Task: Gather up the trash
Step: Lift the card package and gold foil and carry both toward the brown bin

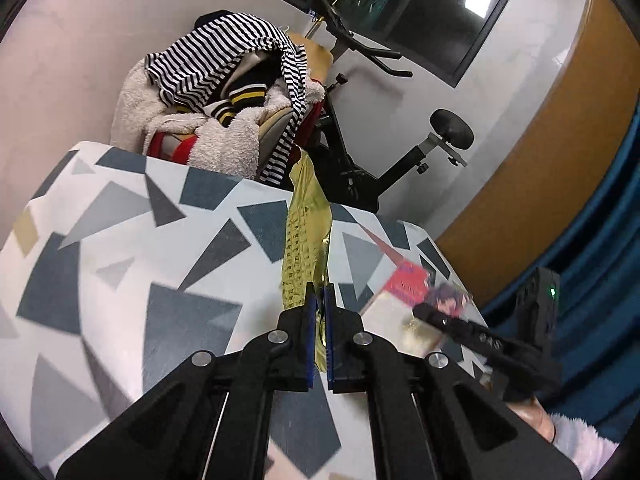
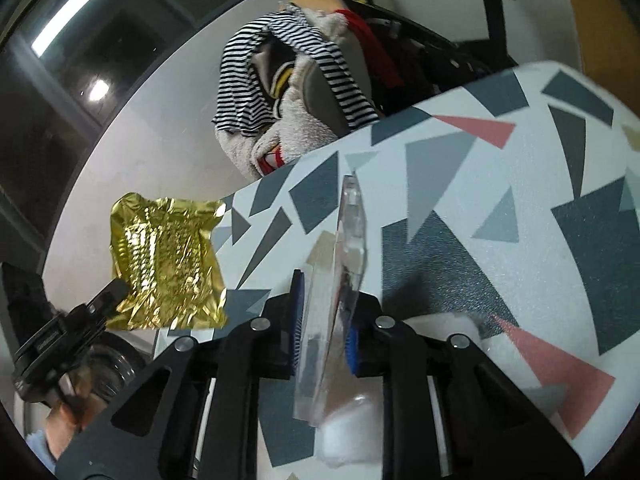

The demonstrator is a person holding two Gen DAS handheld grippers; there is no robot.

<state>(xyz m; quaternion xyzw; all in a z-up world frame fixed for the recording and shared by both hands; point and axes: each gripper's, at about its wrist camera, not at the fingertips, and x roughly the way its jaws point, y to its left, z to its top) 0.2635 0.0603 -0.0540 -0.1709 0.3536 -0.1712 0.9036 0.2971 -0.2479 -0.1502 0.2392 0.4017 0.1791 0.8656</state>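
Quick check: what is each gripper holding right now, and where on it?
Left gripper is shut on the gold foil wrapper, pinching one corner edge. Right gripper is shut on a clear plastic package, gripped across its lower half.

Red packet (image 1: pixel 412 286) motion-blurred; clear plastic packaging (image 2: pixel 340 280) lower end cut off by hand-held gripper.

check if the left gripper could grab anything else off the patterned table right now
Probably not: the left gripper is shut on the gold foil wrapper, so its jaws are full. It would have to drop that first.
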